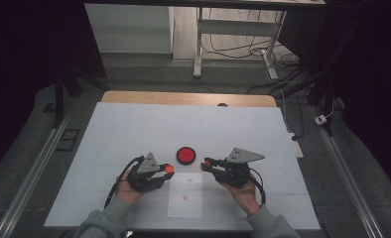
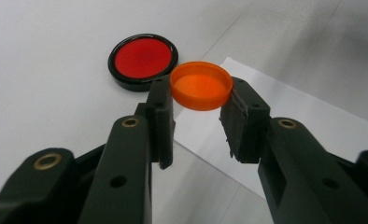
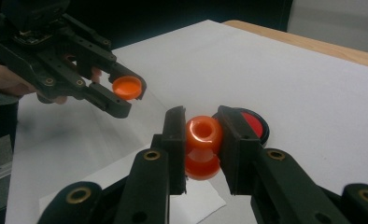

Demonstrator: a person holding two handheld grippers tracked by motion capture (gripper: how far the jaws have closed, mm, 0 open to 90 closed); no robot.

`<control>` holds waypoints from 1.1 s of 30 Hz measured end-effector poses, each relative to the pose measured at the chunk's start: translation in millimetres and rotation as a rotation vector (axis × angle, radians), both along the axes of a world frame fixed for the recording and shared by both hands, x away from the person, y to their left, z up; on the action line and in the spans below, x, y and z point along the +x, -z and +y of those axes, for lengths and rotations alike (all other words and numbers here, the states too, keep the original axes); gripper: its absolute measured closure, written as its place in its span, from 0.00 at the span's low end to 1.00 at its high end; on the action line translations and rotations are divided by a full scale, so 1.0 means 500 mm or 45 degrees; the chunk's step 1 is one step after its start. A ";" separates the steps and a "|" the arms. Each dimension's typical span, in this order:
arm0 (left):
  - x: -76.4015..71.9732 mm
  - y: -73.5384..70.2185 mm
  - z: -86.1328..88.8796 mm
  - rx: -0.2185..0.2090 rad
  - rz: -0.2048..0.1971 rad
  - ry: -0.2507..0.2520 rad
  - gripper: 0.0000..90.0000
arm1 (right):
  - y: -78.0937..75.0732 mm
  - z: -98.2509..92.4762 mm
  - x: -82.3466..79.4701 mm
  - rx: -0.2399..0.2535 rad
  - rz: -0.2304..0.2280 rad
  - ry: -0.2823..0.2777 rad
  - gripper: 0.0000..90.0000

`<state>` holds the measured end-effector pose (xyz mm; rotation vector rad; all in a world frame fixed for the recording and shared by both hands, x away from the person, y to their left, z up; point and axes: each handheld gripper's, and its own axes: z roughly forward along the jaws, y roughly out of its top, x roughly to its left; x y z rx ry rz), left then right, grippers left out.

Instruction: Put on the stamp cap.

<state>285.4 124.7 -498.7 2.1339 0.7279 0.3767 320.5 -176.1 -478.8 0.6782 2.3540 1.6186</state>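
- While you are holding both tools over the white table cover (image 1: pixel 134 129), your left gripper (image 2: pixel 201 112) is pinching a shallow orange plastic cap (image 2: pixel 201 85) between its pads, hollow side turned up, so its jaws are closed only as far as the cap's rim allows.
- Your right gripper (image 3: pixel 203 140) is clamping a small orange plastic bottle (image 3: pixel 203 147) by its sides, the open mouth facing the camera in the right gripper view; both pads are pressing on it.
- In the high view the cap and the bottle are facing each other, apart, above the white sheet of paper with red marks (image 1: pixel 185 196).
- You are keeping a round red disc with a black rim (image 1: pixel 186 155) lying flat on the cover just beyond the two jaw tips, between them.
- Your left hand (image 1: pixel 129 191) and right hand (image 1: pixel 243 191) are gripping the tool bodies from below.
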 end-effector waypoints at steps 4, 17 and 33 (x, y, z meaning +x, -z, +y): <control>0.006 -0.004 -0.008 0.001 -0.004 0.005 0.72 | -0.001 -0.001 0.000 0.001 0.000 0.000 0.80; 0.021 0.006 -0.039 0.003 0.010 0.033 0.72 | -0.002 -0.002 0.000 0.002 -0.002 0.006 0.80; 0.020 0.020 -0.081 0.020 0.029 0.091 0.72 | -0.004 -0.001 -0.001 0.007 -0.012 0.002 0.80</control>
